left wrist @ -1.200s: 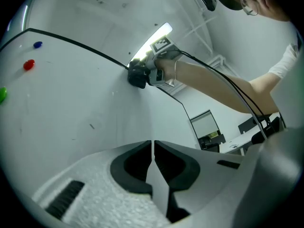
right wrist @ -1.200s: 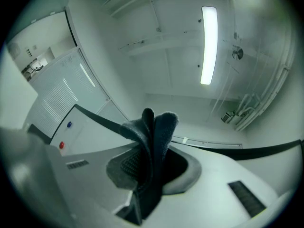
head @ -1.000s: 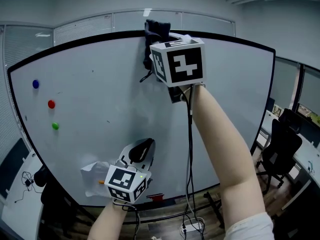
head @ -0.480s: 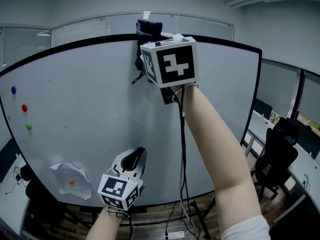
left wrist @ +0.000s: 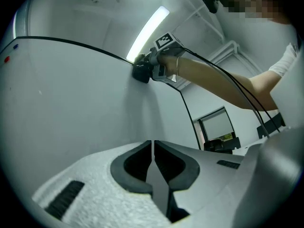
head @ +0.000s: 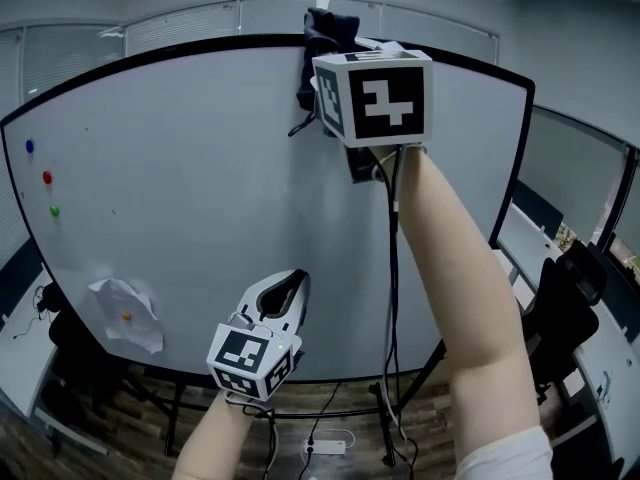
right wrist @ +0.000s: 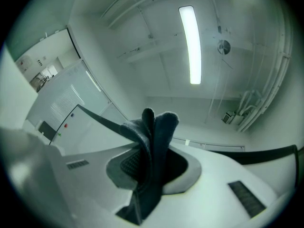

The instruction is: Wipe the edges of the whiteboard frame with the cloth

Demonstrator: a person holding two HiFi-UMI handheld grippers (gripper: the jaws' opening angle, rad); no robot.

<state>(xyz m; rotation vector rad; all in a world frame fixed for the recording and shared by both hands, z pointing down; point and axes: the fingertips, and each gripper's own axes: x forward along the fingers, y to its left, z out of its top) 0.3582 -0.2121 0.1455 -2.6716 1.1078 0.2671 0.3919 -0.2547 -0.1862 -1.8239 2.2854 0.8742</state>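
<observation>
I see the whiteboard on its stand over a wood floor, with a dark cloth against its black frame at 12 o'clock. At 9 o'clock a blue magnet, a red magnet and a green magnet sit in a column, top to bottom. At 8 o'clock an orange magnet pins a crumpled paper, and a white power strip lies on the floor at 6 o'clock.

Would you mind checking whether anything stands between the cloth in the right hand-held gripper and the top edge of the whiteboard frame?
Nothing visible does. The right hand-held gripper is shut on the cloth, which sits against the top edge of the whiteboard frame. The left hand-held gripper hangs low, shut and empty, well away.
</observation>
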